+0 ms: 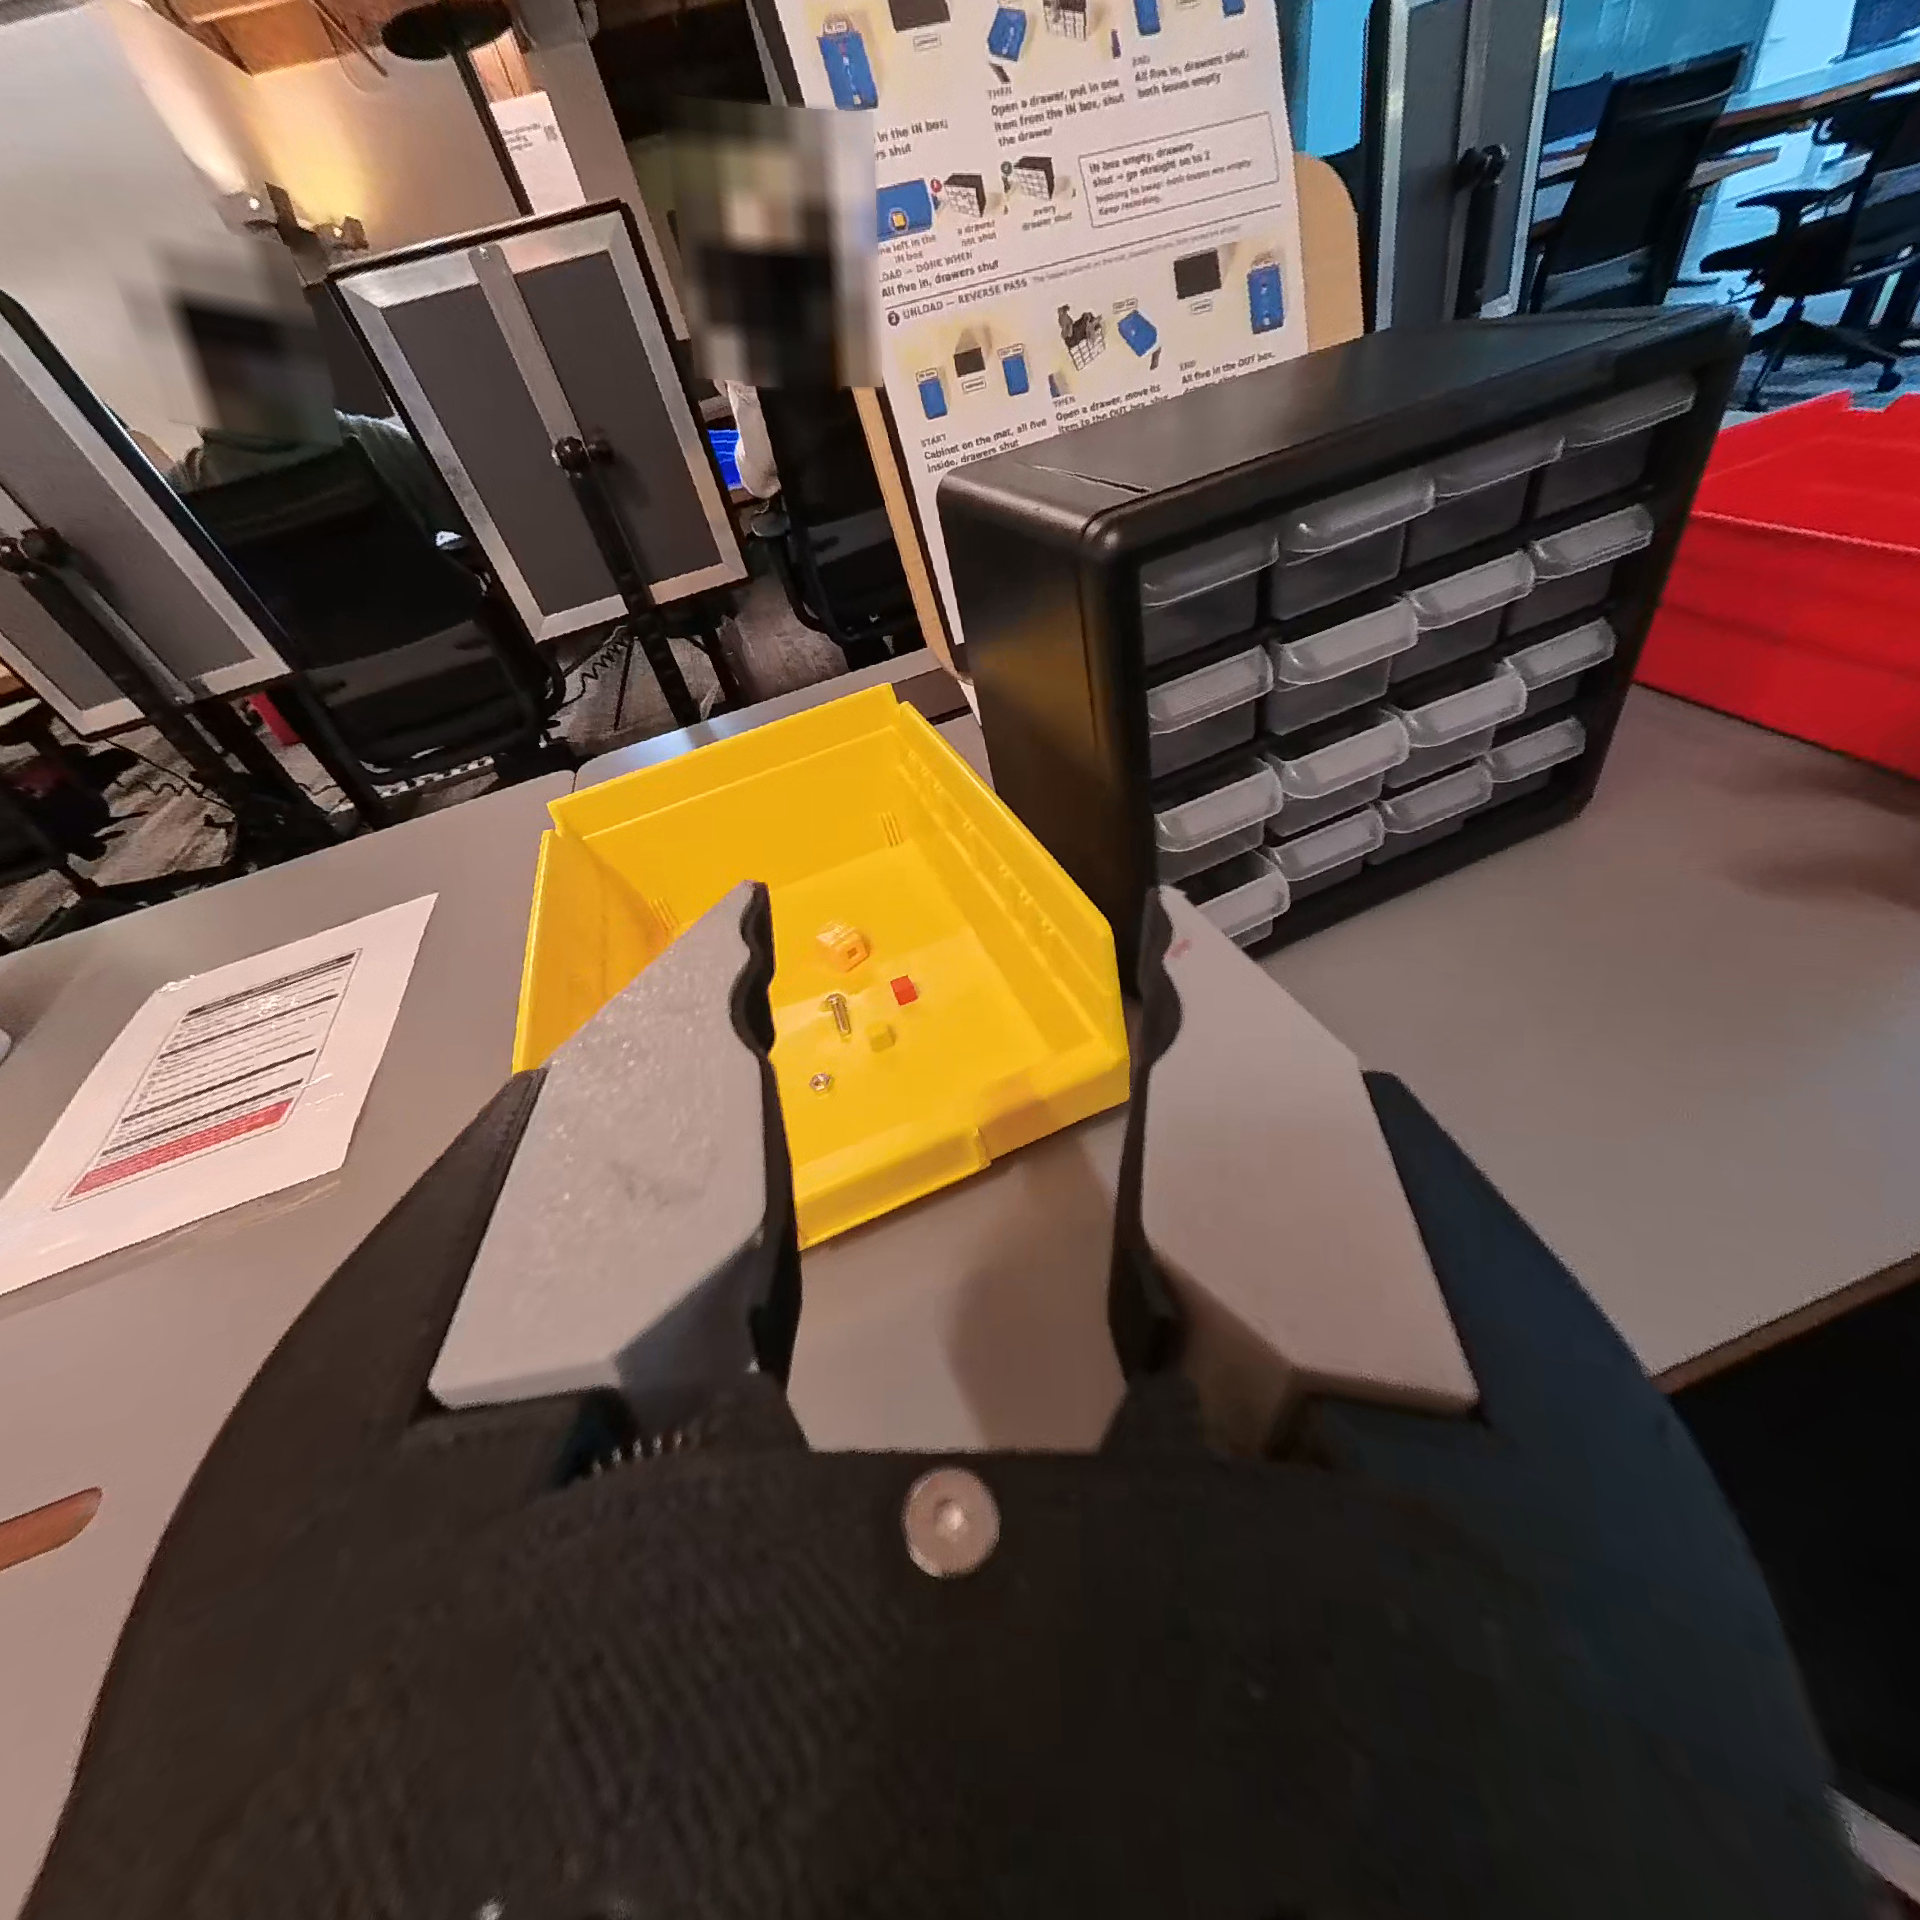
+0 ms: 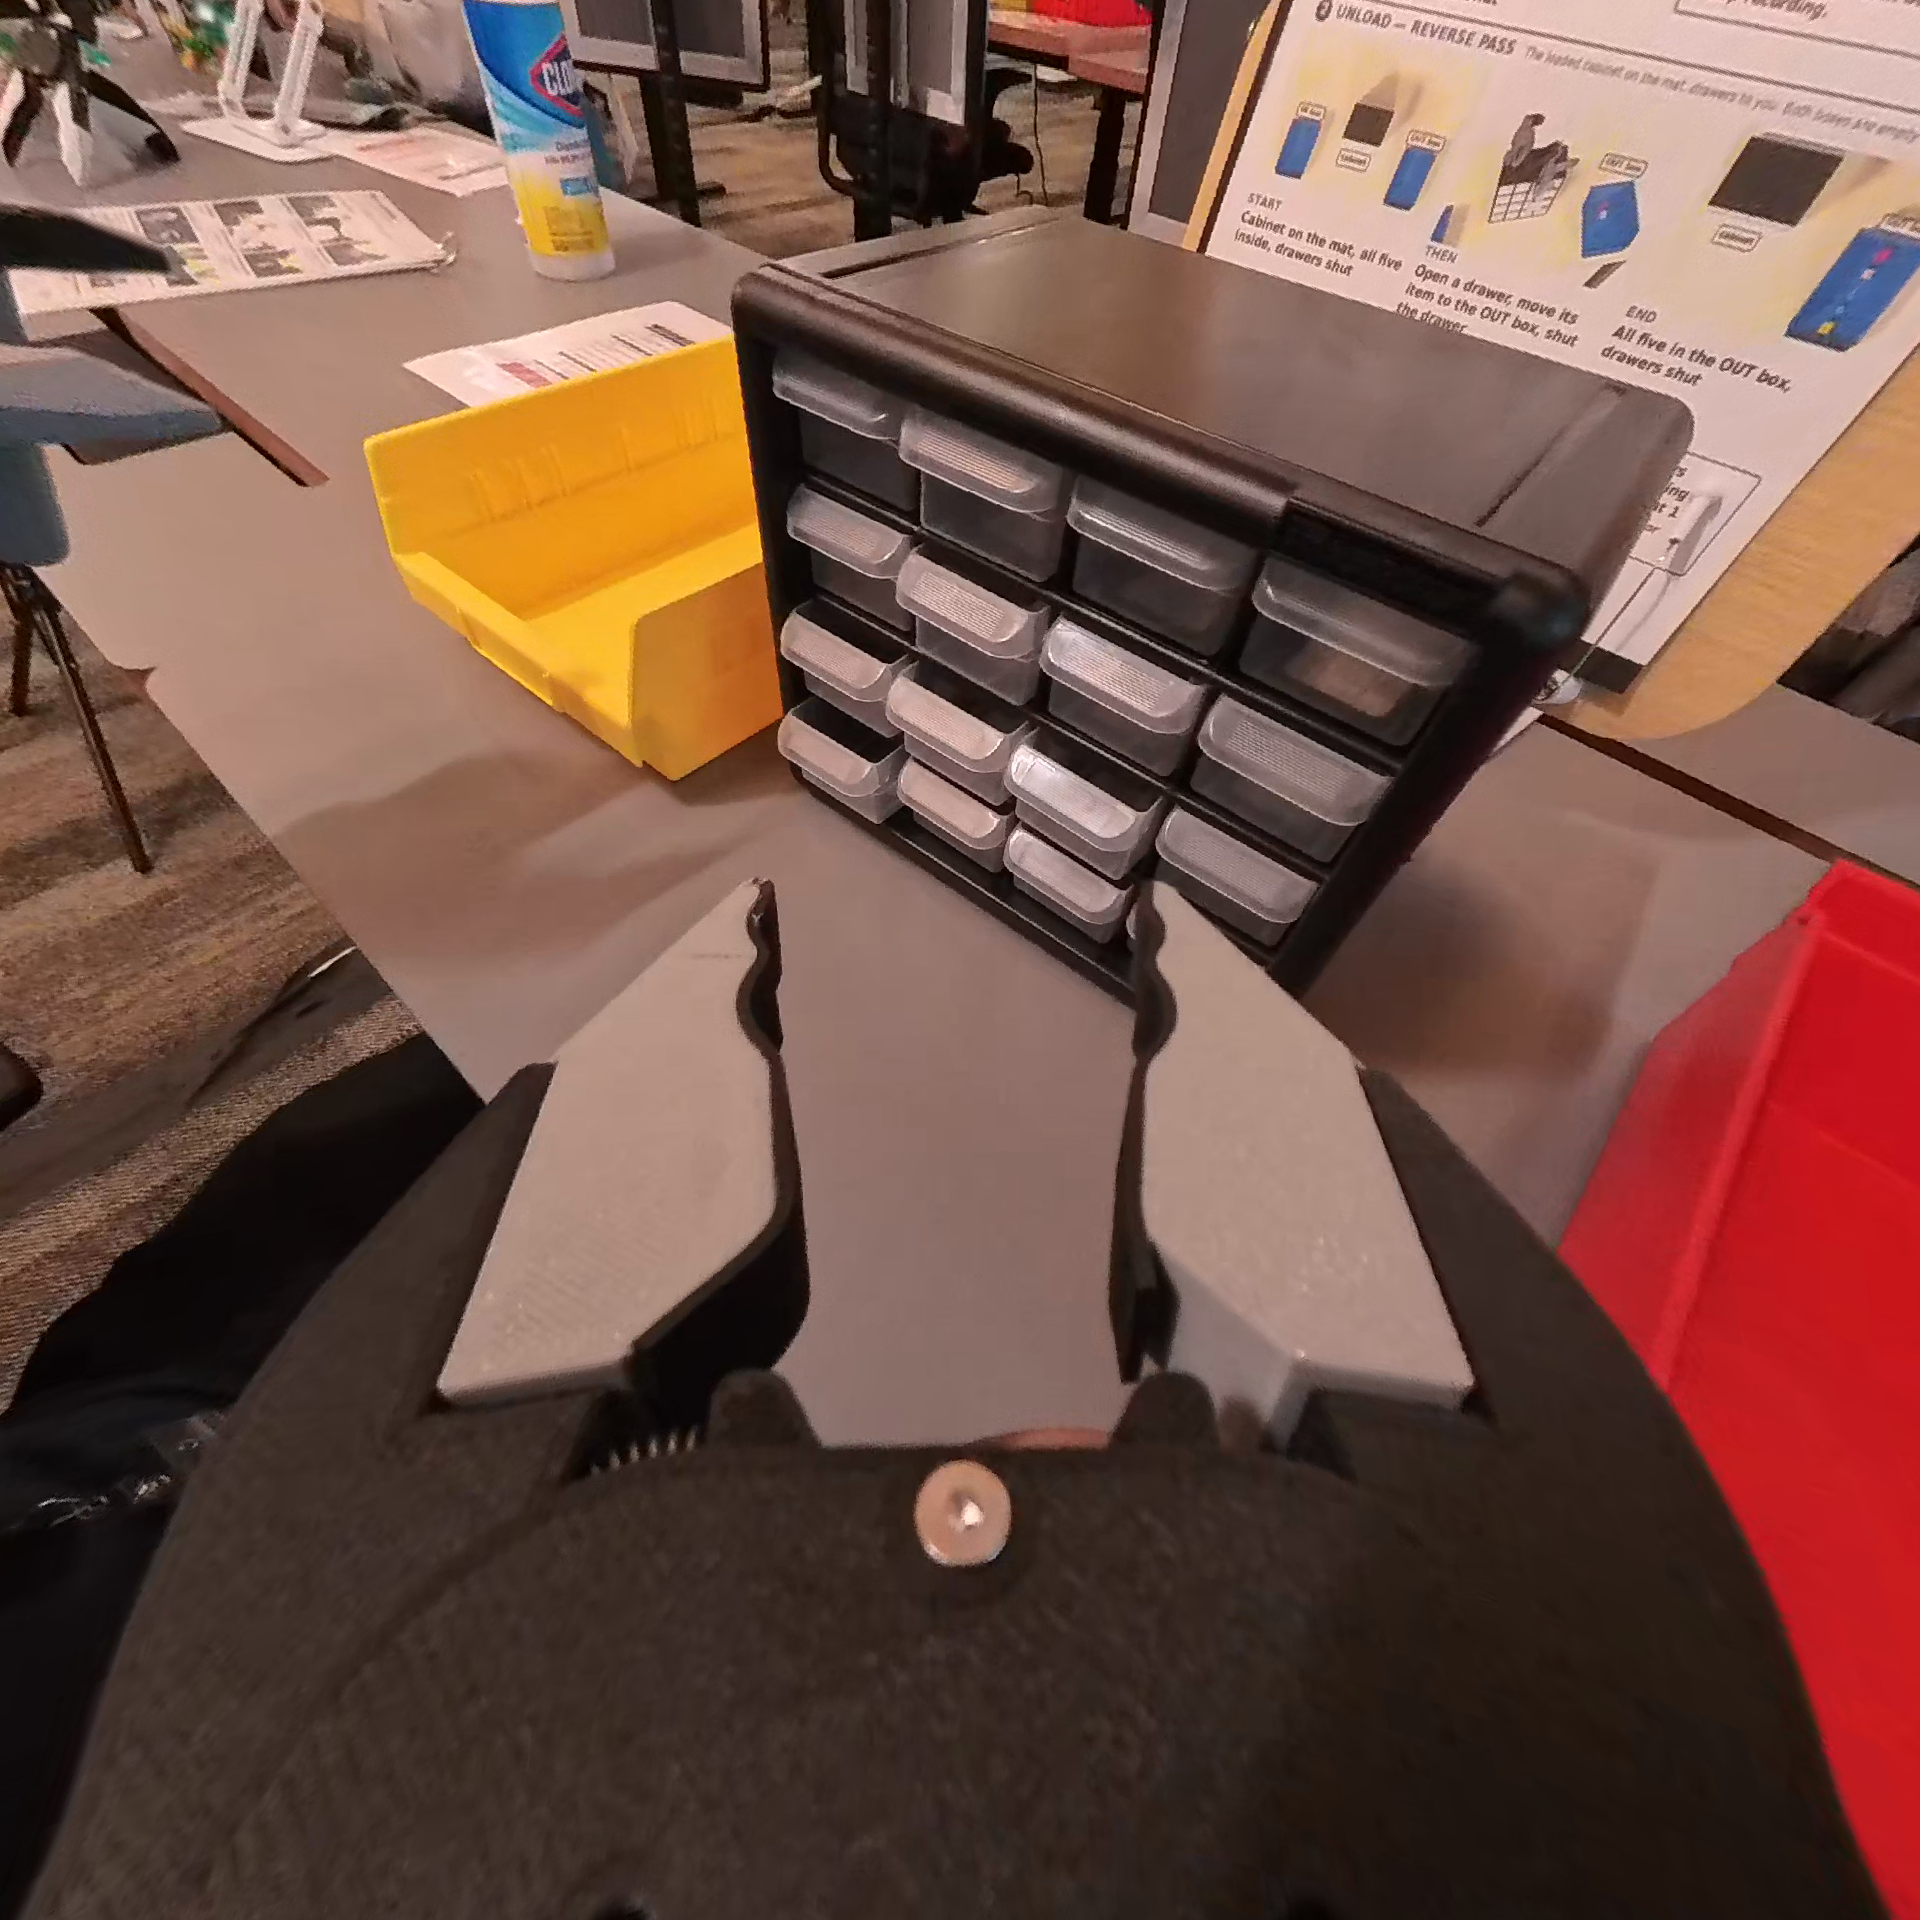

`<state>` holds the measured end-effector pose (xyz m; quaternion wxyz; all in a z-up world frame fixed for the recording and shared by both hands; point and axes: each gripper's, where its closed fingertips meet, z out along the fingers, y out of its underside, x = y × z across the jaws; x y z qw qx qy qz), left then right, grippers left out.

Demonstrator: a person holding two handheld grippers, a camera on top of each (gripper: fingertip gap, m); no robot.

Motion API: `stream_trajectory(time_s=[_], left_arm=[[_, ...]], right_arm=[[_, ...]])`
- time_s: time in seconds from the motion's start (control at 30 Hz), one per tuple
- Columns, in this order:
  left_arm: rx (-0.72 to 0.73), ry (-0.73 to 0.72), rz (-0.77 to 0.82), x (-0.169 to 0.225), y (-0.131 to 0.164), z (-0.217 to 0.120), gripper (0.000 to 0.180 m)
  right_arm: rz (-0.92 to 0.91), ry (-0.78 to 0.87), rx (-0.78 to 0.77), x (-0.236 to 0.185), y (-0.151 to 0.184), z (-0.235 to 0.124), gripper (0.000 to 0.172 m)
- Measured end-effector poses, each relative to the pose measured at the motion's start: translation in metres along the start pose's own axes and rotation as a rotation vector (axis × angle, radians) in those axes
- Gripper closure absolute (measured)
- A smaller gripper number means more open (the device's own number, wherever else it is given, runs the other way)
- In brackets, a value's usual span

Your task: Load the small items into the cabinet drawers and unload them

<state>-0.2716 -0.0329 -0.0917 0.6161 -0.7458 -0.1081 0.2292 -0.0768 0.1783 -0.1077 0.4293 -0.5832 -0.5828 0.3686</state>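
Your left claw (image 1: 951,935) spread, bare, above yellow bin (image 1: 997,894) holding five small items (image 1: 852,997) | your right claw (image 2: 951,935) spread, bare, over grey surface (image 2: 468,831) facing cabinet (image 2: 1247,343), drawers shut | red bin (image 2: 1787,1195) at right edge | printed poster (image 2: 1558,208) behind cabinet; wipes canister (image 2: 545,135), labelled sheet (image 1: 208,1060) nearby

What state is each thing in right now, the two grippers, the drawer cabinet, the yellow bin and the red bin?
left gripper: fingers open, holding nothing, above the yellow bin.
right gripper: fingers open, holding nothing.
cabinet: upright; several drawers sit slightly out.
yellow bin: holds five small items.
red bin: partly in view, contents hidden.
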Motion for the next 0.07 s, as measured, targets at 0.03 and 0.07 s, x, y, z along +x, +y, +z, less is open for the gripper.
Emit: stream_trajectory(time_s=[0.03, 0.07], left_arm=[[0.002, -0.002, -0.002, -0.0005, -0.0005, 0.0005, 0.112], [0.004, 0.0, -0.007, -0.0004, -0.0007, 0.0013, 0.112]], right_arm=[[-0.003, -0.001, -0.003, -0.0007, 0.0008, 0.0008, 0.106], [-0.004, -0.002, -0.01, -0.0011, 0.0022, 0.0016, 0.106]])
